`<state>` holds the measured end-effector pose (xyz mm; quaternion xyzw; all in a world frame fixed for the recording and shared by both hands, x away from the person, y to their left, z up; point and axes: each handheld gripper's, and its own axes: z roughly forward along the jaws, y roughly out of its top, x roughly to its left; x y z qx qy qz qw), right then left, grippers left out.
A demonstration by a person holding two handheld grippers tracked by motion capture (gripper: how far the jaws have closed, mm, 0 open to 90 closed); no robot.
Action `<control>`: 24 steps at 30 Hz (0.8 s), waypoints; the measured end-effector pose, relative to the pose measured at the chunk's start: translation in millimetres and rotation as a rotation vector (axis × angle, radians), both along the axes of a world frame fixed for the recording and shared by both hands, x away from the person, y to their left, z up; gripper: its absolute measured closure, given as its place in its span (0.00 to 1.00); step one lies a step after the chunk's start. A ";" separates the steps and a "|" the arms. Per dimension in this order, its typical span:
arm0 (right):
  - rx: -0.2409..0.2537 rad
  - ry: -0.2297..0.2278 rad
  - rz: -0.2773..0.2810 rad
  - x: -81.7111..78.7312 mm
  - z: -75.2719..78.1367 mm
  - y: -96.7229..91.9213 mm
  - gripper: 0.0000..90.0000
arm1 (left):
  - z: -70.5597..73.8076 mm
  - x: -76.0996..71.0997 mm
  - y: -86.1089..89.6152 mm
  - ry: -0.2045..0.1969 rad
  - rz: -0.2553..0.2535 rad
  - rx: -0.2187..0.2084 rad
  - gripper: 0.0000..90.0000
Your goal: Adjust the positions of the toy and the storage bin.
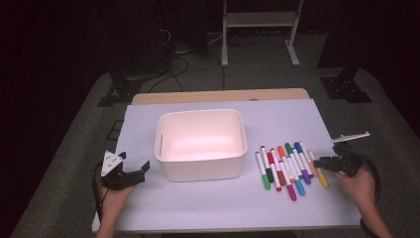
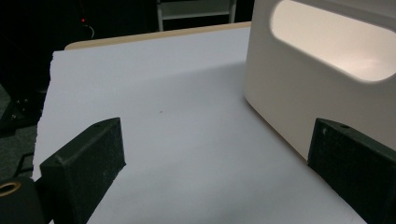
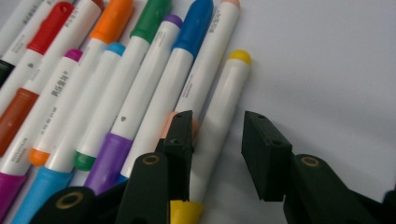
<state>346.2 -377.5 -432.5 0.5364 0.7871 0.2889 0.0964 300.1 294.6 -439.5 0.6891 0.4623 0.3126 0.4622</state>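
My right gripper (image 3: 215, 133) straddles the yellow marker (image 3: 219, 121) at the row's right end beside the white bin (image 1: 200, 171) — jaws part-open, one pad touching, not yet clamped.

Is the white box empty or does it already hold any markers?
Empty. The high view shows the white box's bare bottom; all markers lie on the table beside it.
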 end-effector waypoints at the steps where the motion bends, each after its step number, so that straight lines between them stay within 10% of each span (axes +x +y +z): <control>1: -0.010 0.003 0.001 0.2 -0.8 0.2 0.70 | -0.1 0.0 0.3 0.000 0.001 0.001 0.03; 24: -0.114 -0.007 -0.033 -2.5 -3.3 9.6 0.84 | -0.4 -0.8 2.4 -0.003 0.009 -0.007 0.03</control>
